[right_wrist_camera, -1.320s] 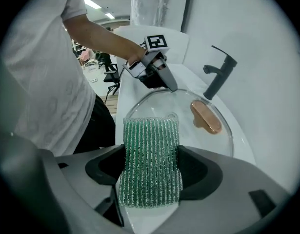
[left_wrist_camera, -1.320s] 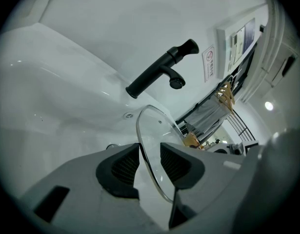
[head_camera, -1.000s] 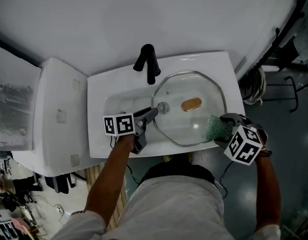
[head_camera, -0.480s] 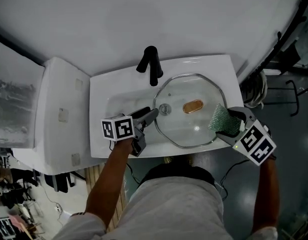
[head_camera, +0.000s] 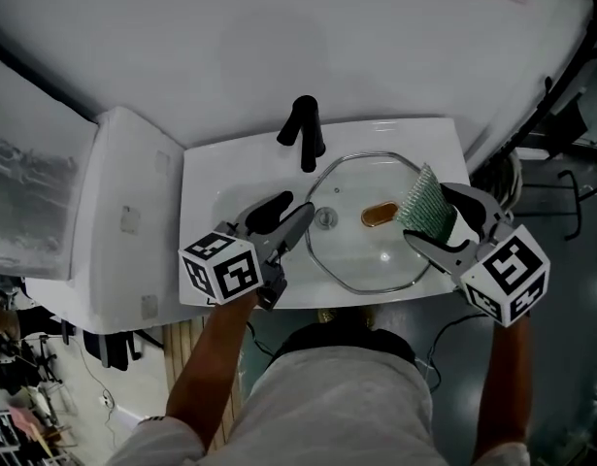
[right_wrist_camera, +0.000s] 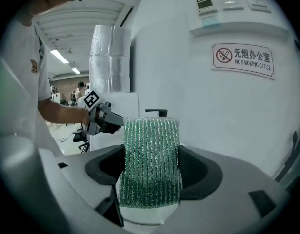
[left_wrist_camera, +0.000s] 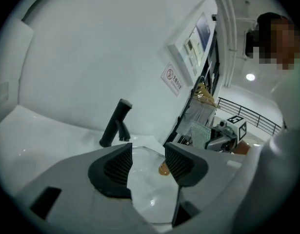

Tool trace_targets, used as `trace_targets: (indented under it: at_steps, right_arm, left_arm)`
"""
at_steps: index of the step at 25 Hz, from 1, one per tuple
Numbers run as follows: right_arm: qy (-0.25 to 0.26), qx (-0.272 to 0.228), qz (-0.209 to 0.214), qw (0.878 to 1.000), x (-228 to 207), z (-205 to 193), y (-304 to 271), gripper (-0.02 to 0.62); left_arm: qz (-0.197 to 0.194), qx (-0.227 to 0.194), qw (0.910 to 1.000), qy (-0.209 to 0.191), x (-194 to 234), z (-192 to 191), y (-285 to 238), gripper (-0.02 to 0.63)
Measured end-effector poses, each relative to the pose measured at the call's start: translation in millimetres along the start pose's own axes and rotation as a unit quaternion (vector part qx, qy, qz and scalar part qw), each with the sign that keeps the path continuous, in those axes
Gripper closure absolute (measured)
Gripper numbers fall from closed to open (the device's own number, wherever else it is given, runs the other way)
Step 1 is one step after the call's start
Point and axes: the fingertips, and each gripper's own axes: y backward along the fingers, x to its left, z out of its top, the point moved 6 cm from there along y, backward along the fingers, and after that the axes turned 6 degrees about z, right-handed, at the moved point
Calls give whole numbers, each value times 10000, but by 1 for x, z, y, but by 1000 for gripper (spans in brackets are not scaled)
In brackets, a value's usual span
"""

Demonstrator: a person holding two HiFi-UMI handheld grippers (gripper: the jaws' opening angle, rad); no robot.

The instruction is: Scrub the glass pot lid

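The glass pot lid (head_camera: 385, 250) lies in the white sink (head_camera: 203, 260), its metal knob (head_camera: 326, 217) toward the left. My left gripper (head_camera: 290, 209) hangs above the sink left of the knob, apart from it. Its jaws have just been opening; they stand open with nothing between them (left_wrist_camera: 147, 162). My right gripper (head_camera: 436, 223) is raised over the lid's right edge, shut on a green mesh scrub sponge (head_camera: 426, 205). The sponge (right_wrist_camera: 150, 160) stands upright between the pads and is clear of the lid.
A black faucet (head_camera: 305, 132) stands at the back of the sink. A white box-like unit (head_camera: 123, 231) adjoins the sink on the left. A brown drain (head_camera: 380, 214) shows through the lid. Dark cables (head_camera: 502, 178) hang at the right, over a drop to the floor.
Both grippers have risen from the sink. The left one came away from the lid's knob and its jaws spread. The right one lifted the sponge off the lid's right edge.
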Motion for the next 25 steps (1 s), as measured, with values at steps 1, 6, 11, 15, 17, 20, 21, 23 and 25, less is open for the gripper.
trace_targets:
  at_steps: [1,6,11,15,17,20,21,23,25]
  right_arm:
    - [-31,-124,-15,9999,0,5,0,262]
    - [-290,-898,-83,9955,1,29,0,262]
    - [-535,-1753,-14,9831,12,50,0,262]
    - [-505,-2260,62,9728,24,63,1,264]
    - [-471,-2454,65,9683,28,69,3,262]
    - [-480,-2661,53,9627,32,75,6,264]
    - [-485,-2709,48,9614,33,76,7,264]
    - [-488,-2802,42,9587,36,78,9,264]
    - [-489,-2895,46,9559,38,81,10,264]
  left_arm:
    - [-55,-139,9998,-122,-7,6,2,402]
    - [-325,-781,9939,-701,-45,34,9,403]
    - [-491,-1298,9838,-1137,-79,54,17,454]
    - [-459,-1622,9756,-1405,-93,66,24,513]
    - [-424,-1763,9715,-1524,-99,71,27,534]
    - [-386,-1926,9654,-1715,-107,75,31,554]
    - [-379,-1966,9633,-1786,-110,75,32,560]
    - [-361,-2031,9598,-1902,-114,75,34,570]
    - [-324,-2093,9573,-1967,-117,76,36,577]
